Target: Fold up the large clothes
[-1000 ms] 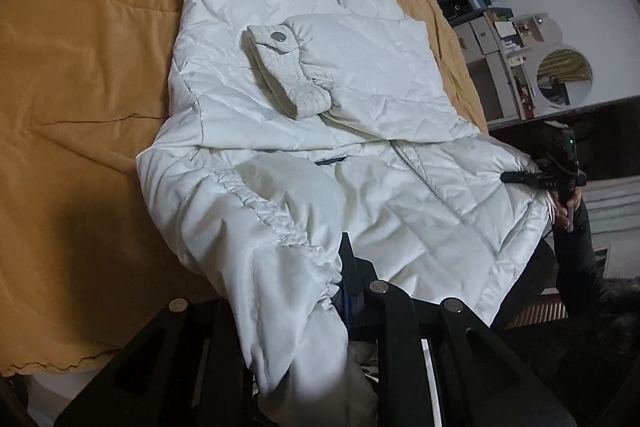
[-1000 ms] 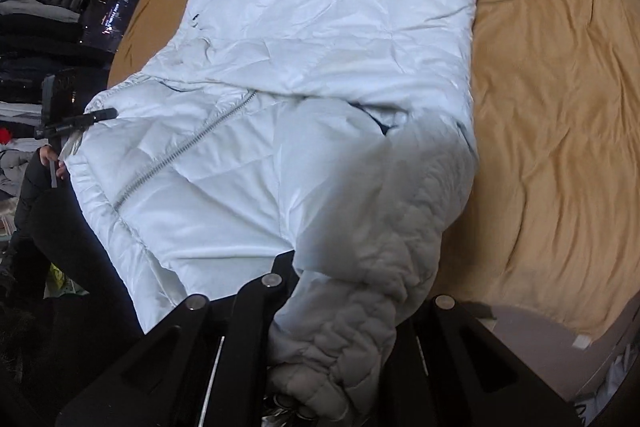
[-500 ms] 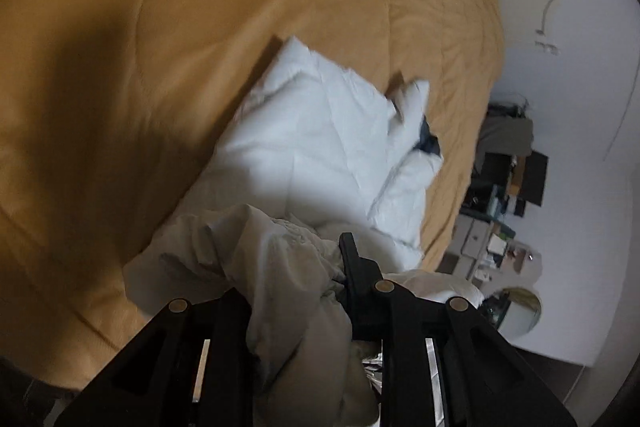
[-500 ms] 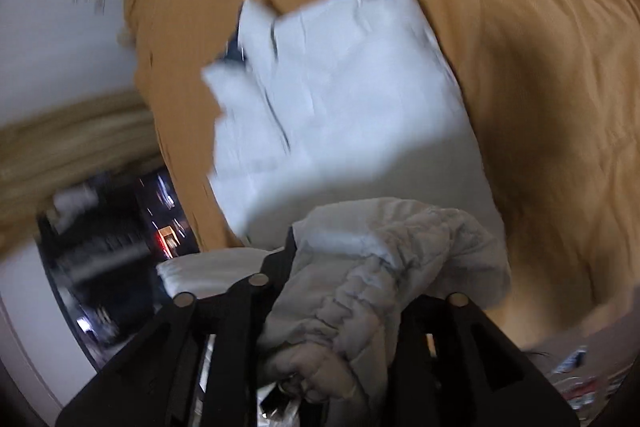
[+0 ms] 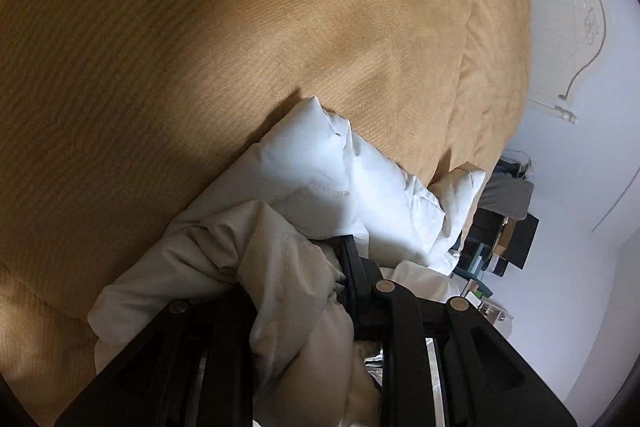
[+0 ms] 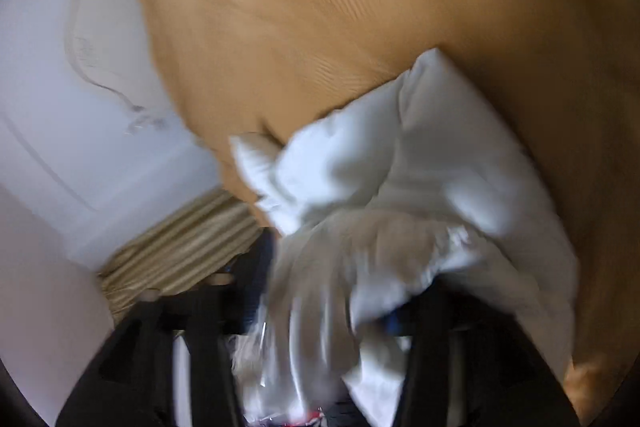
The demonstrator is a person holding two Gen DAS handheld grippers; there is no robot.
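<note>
A white puffer jacket lies on the mustard-yellow bed cover. My left gripper is shut on a bunched bottom corner of the jacket and holds it over the jacket's upper part. In the right wrist view, which is blurred, my right gripper is shut on the other bottom corner of the jacket, above the collar end. The rest of the jacket is hidden under the lifted folds.
The bed cover fills most of both views. A white wall with a cable lies beyond the bed. Shelves with clutter stand at the right of the left wrist view. Striped curtain fabric shows at the left of the right wrist view.
Both grippers have carried the jacket's bottom hem up and forward over its body toward the collar. The jacket that lay flat and long is now doubled over on itself.
</note>
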